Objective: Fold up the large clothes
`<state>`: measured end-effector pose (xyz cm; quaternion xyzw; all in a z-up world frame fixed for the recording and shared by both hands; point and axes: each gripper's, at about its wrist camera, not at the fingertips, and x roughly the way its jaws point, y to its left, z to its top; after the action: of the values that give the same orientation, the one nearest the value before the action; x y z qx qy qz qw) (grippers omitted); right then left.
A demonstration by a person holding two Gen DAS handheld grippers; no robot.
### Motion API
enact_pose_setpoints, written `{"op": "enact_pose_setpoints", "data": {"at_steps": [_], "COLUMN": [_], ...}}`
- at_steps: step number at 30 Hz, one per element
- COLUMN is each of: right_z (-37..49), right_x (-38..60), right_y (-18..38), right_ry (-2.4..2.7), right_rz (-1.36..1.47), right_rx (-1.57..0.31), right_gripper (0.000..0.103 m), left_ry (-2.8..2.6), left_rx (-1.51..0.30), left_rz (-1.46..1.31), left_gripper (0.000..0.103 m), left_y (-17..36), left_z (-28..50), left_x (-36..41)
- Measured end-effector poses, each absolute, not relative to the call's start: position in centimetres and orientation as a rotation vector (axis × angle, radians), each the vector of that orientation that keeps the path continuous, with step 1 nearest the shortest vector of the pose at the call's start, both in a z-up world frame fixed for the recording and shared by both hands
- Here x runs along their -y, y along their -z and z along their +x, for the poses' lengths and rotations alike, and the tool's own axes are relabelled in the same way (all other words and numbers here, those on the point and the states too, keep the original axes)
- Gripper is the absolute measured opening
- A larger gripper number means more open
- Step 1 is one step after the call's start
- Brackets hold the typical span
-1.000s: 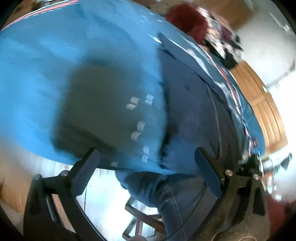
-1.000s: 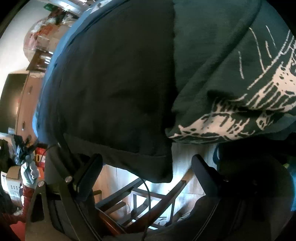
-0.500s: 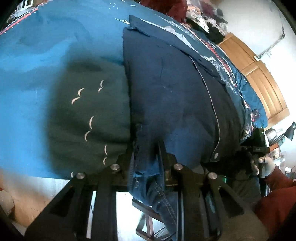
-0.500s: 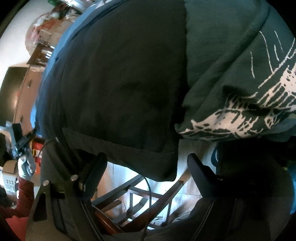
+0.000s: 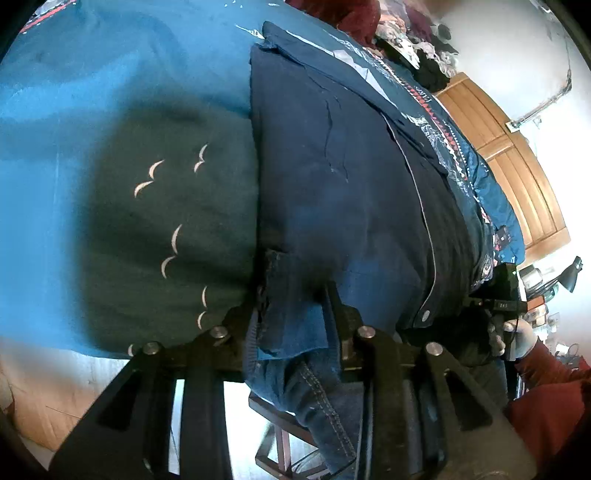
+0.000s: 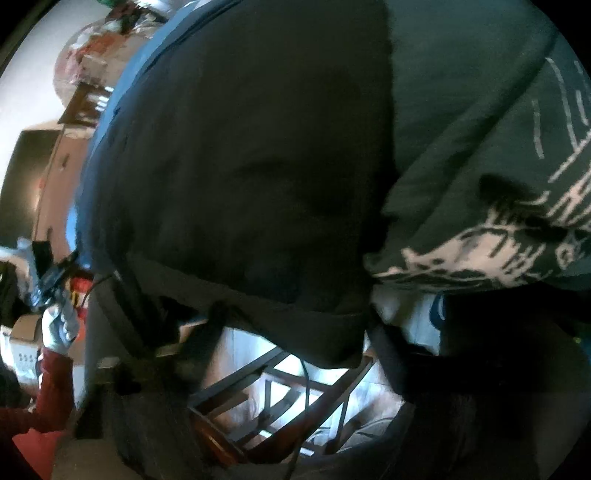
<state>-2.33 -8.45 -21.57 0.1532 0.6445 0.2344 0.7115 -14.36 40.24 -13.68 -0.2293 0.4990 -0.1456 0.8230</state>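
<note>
A large navy garment lies spread on the blue bedspread, its near hem hanging over the bed edge. My left gripper is shut on that hem, with blue cloth bunched between the fingers. Left of it lies a folded dark green sweater printed with pale birds. In the right wrist view the same garment looks almost black. My right gripper is open and straddles its lower hem. The green sweater with its pale print overlaps on the right.
A gloved hand in a red sleeve holds the other gripper at the garment's far corner. Denim with pale stitching hangs below the bed edge, over a wooden chair frame. A wooden wardrobe and a clothes pile stand beyond the bed.
My left gripper went from open to shut on the navy hem. The right gripper's fingers have drawn closer together around the hem and moved up toward it.
</note>
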Motion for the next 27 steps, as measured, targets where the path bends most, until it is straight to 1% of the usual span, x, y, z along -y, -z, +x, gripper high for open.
{"op": "enact_pose_setpoints", "data": {"at_steps": [1, 3, 4, 6, 9, 11, 14, 17, 19, 22, 23, 24, 25, 26, 27], "right_z": [-2.5, -2.8, -3.1, -3.6, -4.0, -3.8, -3.4, -3.2, -3.0, -2.8, -2.8, -2.8, -2.8, -2.9, -2.7], "right_x": [8.5, 8.7, 8.9, 9.1, 9.2, 9.5, 9.4, 8.8, 8.5, 8.6, 8.5, 8.5, 8.5, 8.4, 8.4], "right_y": [21.3, 20.7, 20.3, 19.1, 17.4, 17.4, 19.0, 19.7, 20.1, 20.5, 20.5, 20.5, 20.6, 20.6, 20.7], "right_ry": [-0.526, -0.550, -0.559, -0.580, -0.599, -0.617, -0.592, -0.576, -0.574, -0.570, -0.570, -0.572, -0.574, -0.571, -0.568], "right_rz": [0.337, 0.350, 0.362, 0.384, 0.408, 0.454, 0.444, 0.442, 0.438, 0.444, 0.445, 0.444, 0.440, 0.428, 0.420], "right_rx": [-1.423, -1.402, -1.386, -1.354, -1.312, -1.305, -1.347, -1.365, -1.373, -1.387, -1.386, -1.386, -1.387, -1.386, -1.382], "right_gripper": [0.051, 0.036, 0.030, 0.027, 0.026, 0.026, 0.031, 0.035, 0.042, 0.045, 0.045, 0.045, 0.044, 0.041, 0.035], "left_ry": [0.310, 0.310, 0.314, 0.334, 0.329, 0.313, 0.348, 0.353, 0.357, 0.364, 0.367, 0.365, 0.362, 0.355, 0.350], "left_rx": [-1.060, -1.047, -1.036, -1.017, -1.041, -1.073, -1.056, -1.059, -1.061, -1.060, -1.059, -1.060, -1.064, -1.069, -1.076], "left_rz": [-0.491, -0.502, -0.510, -0.534, -0.534, -0.544, -0.630, -0.601, -0.591, -0.600, -0.603, -0.594, -0.568, -0.543, -0.524], "left_gripper": [0.014, 0.012, 0.011, 0.010, 0.010, 0.016, 0.019, 0.019, 0.024, 0.031, 0.032, 0.032, 0.030, 0.029, 0.018], "left_y": [13.6, 13.2, 12.9, 12.4, 12.9, 14.3, 15.4, 14.8, 14.6, 14.3, 14.3, 14.3, 14.2, 14.2, 14.1], "left_z": [-14.5, -14.9, -15.1, -15.2, -14.9, -14.4, -14.2, -14.2, -14.2, -14.3, -14.4, -14.4, -14.3, -14.1, -14.1], "left_x": [-40.3, -40.5, -40.6, -40.8, -40.9, -41.0, -41.9, -41.4, -41.2, -41.2, -41.1, -40.9, -40.6, -40.3, -40.0]}}
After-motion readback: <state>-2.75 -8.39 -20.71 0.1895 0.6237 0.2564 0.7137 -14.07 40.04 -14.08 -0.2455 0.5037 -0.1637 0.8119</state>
